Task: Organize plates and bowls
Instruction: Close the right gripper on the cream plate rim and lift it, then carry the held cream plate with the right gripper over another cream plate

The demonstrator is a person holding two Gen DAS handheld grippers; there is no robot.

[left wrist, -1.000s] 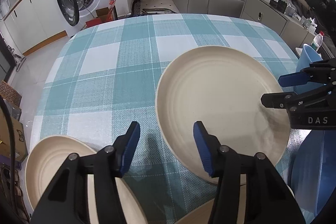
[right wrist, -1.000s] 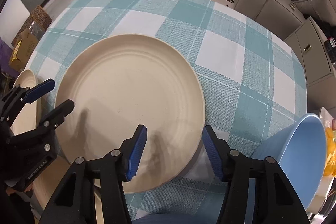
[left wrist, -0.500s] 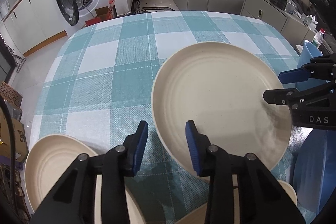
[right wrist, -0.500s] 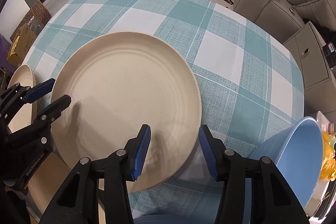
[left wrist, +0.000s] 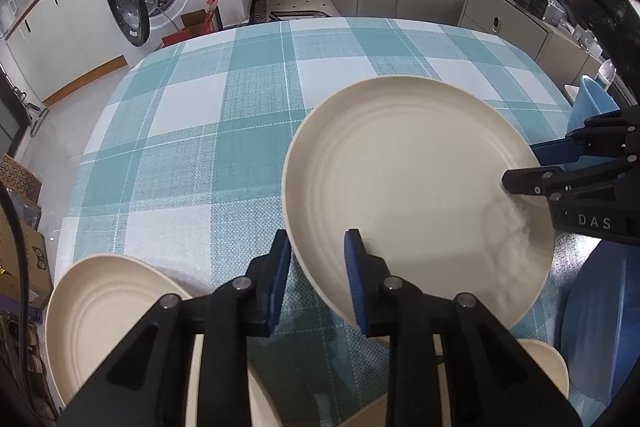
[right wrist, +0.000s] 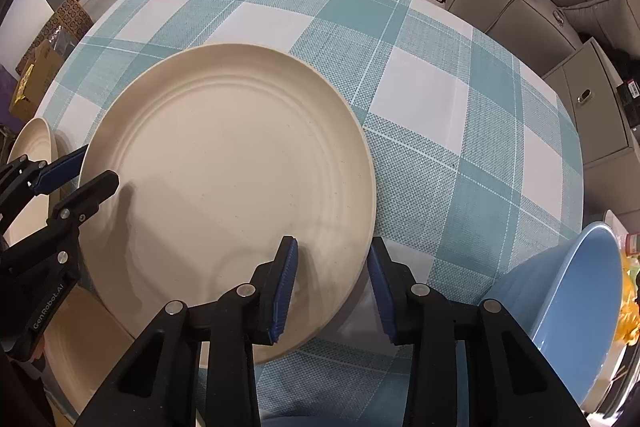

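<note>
Plate [left wrist: 400,179], wide and cream, just ahead of the left hand-held gripper [left wrist: 316,267] in the left wrist view, on the checked counter [left wrist: 200,147]. Jaws just now closing, with the plate's near rim between them: one blue pad outside the edge, the other over the inner face. Narrow gap left, no firm pinch to be seen yet. Smaller cream plate [left wrist: 112,307] down and to the left of this hand-held gripper, apart from the big one.

Right wrist view: right hand-held gripper [right wrist: 332,275] astride the opposite rim in the same way. Jaws likewise closing, one pad over the inside, one just outside the edge, not visibly pressing. Blue bowl [right wrist: 568,299] off to its right, near the counter's edge.

Step in hand, by judgement: taking a two-sided hold on the big plate before a lift. Next move: finish both pinches evenly on the rim, then raise both sides together and level, clear of the blue bowl and the smaller cream plate. Where to set it down not shown.
</note>
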